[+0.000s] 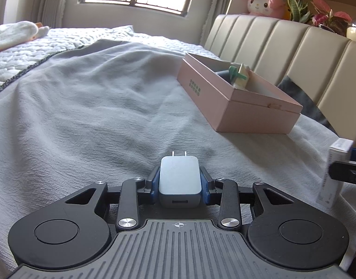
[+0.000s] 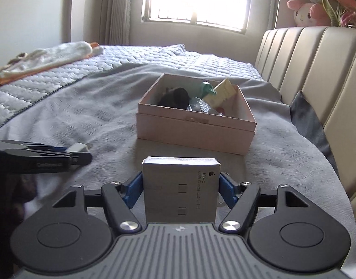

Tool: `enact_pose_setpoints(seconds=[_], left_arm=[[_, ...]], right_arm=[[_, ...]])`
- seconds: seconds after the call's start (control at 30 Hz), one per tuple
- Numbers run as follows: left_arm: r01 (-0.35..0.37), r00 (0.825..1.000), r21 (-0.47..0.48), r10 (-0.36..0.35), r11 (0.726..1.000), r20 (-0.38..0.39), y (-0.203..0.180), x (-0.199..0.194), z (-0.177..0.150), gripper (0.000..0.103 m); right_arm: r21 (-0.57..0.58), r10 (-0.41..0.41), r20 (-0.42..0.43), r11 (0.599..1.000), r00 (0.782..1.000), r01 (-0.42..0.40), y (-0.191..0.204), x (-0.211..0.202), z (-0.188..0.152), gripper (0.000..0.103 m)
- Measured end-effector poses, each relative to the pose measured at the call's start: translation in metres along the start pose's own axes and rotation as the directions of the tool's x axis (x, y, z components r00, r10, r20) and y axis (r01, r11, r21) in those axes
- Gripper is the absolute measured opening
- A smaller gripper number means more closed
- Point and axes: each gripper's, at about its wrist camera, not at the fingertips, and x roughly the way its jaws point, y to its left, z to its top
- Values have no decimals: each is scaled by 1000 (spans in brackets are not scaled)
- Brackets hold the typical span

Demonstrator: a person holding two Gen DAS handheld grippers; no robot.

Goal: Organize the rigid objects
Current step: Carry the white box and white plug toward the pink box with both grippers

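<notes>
The pink box (image 2: pixel 196 125) lies straight ahead and far from the right tool (image 2: pixel 180 187), which is clamped on the cable box (image 2: pixel 180 190); the left tool (image 1: pixel 179 181) clamps the charger (image 1: pixel 179 177).

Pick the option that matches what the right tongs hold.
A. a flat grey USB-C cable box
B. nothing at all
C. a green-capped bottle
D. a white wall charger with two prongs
A: in the right wrist view the right tongs have their blue pads pressed against both sides of the USB-C cable box, while the white charger sits in the left tongs.
</notes>
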Motion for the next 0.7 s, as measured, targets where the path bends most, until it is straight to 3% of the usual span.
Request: enact_pose_setpoints(seconds=[0.27, 0.5, 0.6, 0.7], left_arm=[[0, 1000, -13, 0, 1000, 20, 0, -6, -1, 37], [6, 1000, 101, -8, 995, 16, -19, -23, -1, 37], [34, 997, 118, -41, 992, 61, -31, -39, 16, 37], [77, 986, 126, -94, 989, 138, -48, -53, 58, 37]], right_arm=[[-4, -17, 43, 1000, 999, 17, -6, -25, -20, 69], [30, -22, 30, 999, 999, 21, -26, -29, -35, 69], [29, -31, 51, 999, 998, 30, -33, -32, -38, 69], [34, -28, 70, 999, 997, 25, -37, -34, -36, 69]])
